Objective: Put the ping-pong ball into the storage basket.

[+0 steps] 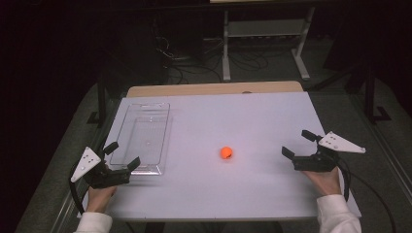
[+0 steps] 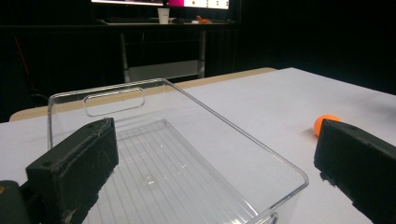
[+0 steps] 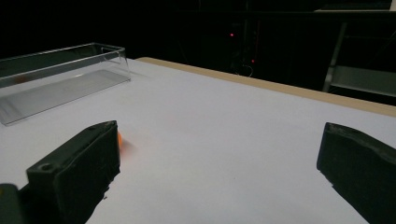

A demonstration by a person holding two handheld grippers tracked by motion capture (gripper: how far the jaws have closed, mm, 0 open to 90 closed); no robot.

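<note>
A small orange ball (image 1: 226, 152) lies on the white table (image 1: 228, 121), a little right of centre. In the left gripper view the ball (image 2: 321, 122) peeks out behind the right jaw; in the right gripper view a sliver of the ball (image 3: 120, 139) shows past the left jaw. A clear plastic bin (image 1: 144, 137) stands empty at the left, its rim (image 2: 196, 100) just ahead of my left gripper (image 1: 123, 154), which is open at the bin's near end. My right gripper (image 1: 298, 143) rests open at the table's right side, pointing toward the ball, nothing between its jaws.
Beyond the far wooden table edge (image 1: 214, 89) are a white metal stand (image 1: 265, 34) and loose cables (image 1: 194, 60) on a dark floor. Black cables (image 1: 347, 177) trail from the grippers at the near corners.
</note>
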